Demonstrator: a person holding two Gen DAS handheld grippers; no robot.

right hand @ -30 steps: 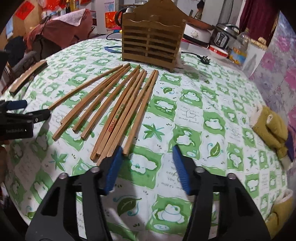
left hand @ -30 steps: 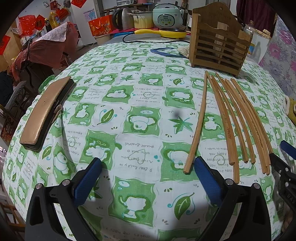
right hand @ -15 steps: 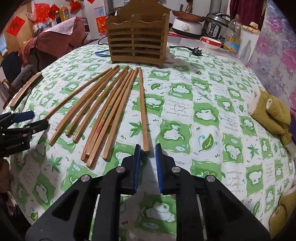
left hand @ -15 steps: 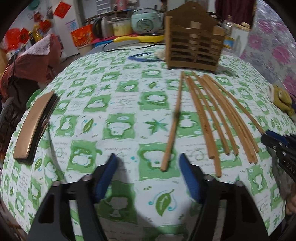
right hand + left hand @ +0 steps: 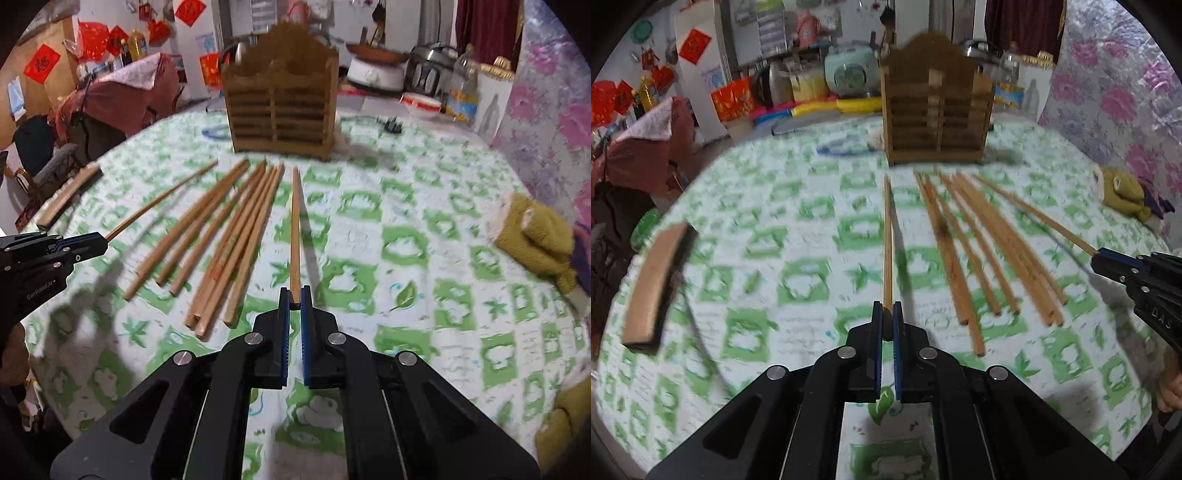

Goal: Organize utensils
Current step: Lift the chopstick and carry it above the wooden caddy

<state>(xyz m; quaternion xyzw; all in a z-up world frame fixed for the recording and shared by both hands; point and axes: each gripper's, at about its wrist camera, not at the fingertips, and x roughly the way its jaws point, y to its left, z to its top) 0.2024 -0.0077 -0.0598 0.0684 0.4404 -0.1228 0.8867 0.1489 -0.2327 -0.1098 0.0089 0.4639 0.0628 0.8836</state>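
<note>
You are clamping one chopstick (image 5: 887, 236) in your left gripper (image 5: 886, 319) and another (image 5: 295, 229) in your right gripper (image 5: 294, 302), both pointing lengthwise toward the wooden holder (image 5: 936, 107) ahead.

The left gripper (image 5: 887, 320) had its blue pads clamped on the near end of one chopstick (image 5: 887, 236), which pointed straight at the wooden holder (image 5: 936, 107) at the far side of the table (image 5: 798, 236). The rest of the chopsticks (image 5: 982, 243) lay fanned out just to the right. Over at the right edge, the right gripper (image 5: 1099, 254) pinched another chopstick (image 5: 1038, 218) by its end. Whole shot was pretty blurry.
</note>
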